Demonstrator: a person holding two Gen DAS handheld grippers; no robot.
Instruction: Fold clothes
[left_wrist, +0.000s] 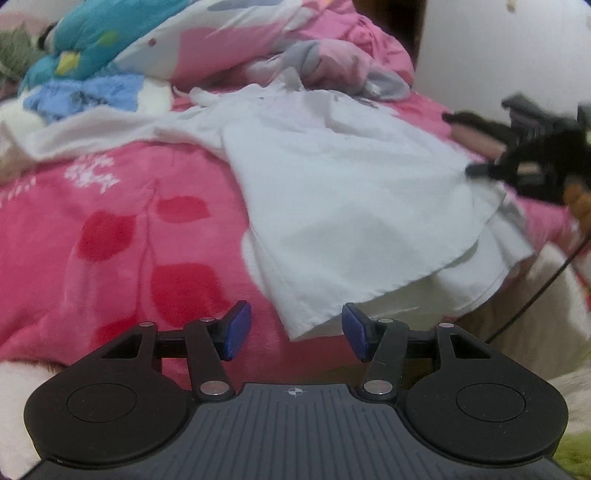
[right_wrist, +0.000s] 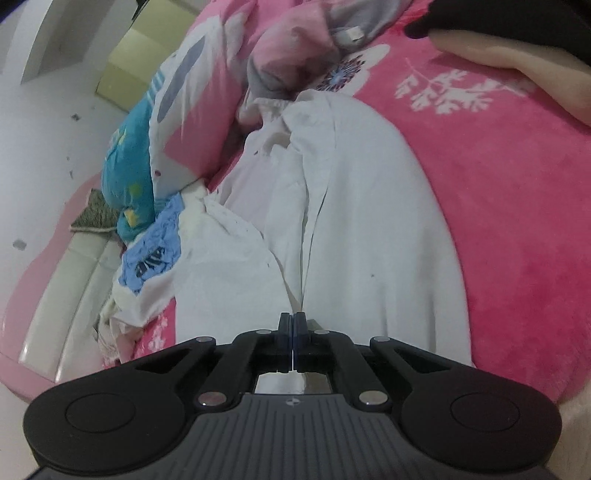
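Note:
A white shirt (left_wrist: 351, 192) lies spread on a pink flowered blanket (left_wrist: 110, 229), partly folded over itself. My left gripper (left_wrist: 296, 334) is open and empty, its blue pads (left_wrist: 236, 334) just short of the shirt's near hem corner. My right gripper (left_wrist: 480, 170) shows at the right of the left wrist view, at the shirt's right edge. In the right wrist view my right gripper (right_wrist: 292, 325) is shut on a pinched fold of the white shirt (right_wrist: 369, 240), which runs away from the fingers.
A pile of bedding and clothes lies at the back: a teal cushion (left_wrist: 92, 40), a blue cloth (left_wrist: 92, 96), a pink and grey garment (left_wrist: 332, 66). A pink bed frame edge (right_wrist: 44, 295) and a white wall (right_wrist: 55, 110) stand on the left. A cable (left_wrist: 535, 295) hangs at the right.

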